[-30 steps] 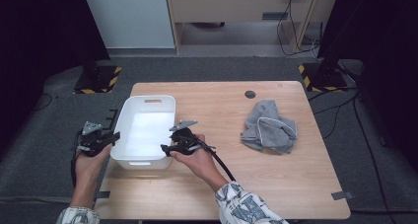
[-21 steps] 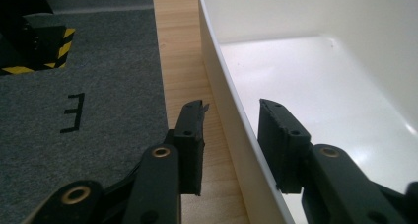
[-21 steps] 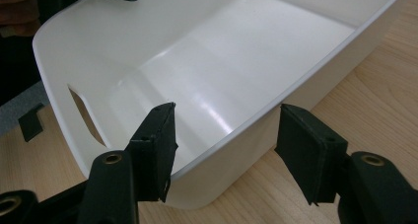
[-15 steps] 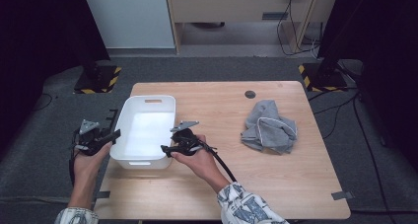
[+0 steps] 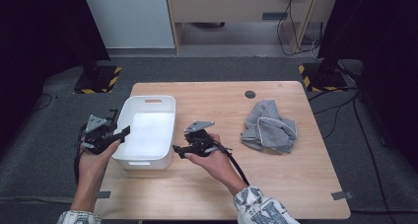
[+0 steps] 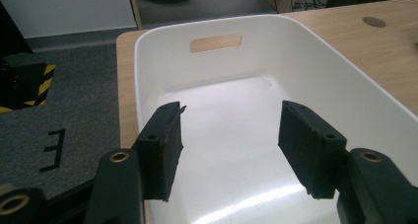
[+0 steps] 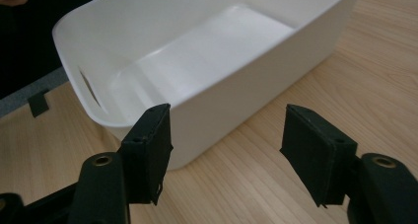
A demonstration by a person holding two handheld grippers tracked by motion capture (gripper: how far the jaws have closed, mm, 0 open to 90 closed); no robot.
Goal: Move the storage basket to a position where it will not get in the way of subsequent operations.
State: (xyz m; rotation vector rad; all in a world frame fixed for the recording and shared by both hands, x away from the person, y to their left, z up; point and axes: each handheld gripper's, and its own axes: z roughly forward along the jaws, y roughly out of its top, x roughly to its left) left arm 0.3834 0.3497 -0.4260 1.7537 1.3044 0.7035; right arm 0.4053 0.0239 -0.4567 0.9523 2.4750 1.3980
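Observation:
A white plastic bin (image 5: 150, 99) stands empty at the table's left side, with a handle slot in its far wall. My left gripper (image 5: 121, 124) hangs at the bin's left rim, jaws open, nothing between them. In the left gripper view the left gripper (image 6: 229, 135) looks into the bin (image 6: 315, 61). My right gripper (image 5: 178, 151) floats just right of the bin's near corner, also open and empty. In the right gripper view the right gripper (image 7: 226, 130) faces the bin's outer wall (image 7: 236, 86). A crumpled grey cloth (image 5: 268, 130) lies on the table to the right.
The wooden table (image 5: 207, 194) has a small black disc (image 5: 250, 94) near its far edge. Dark carpet (image 5: 44, 150) surrounds it, with yellow-black striped stand bases (image 5: 98, 81) at the back corners. Each gripper trails a black cable.
The right gripper has drifted slightly to the right, away from the bin. The left gripper has barely shifted. Both stay open.

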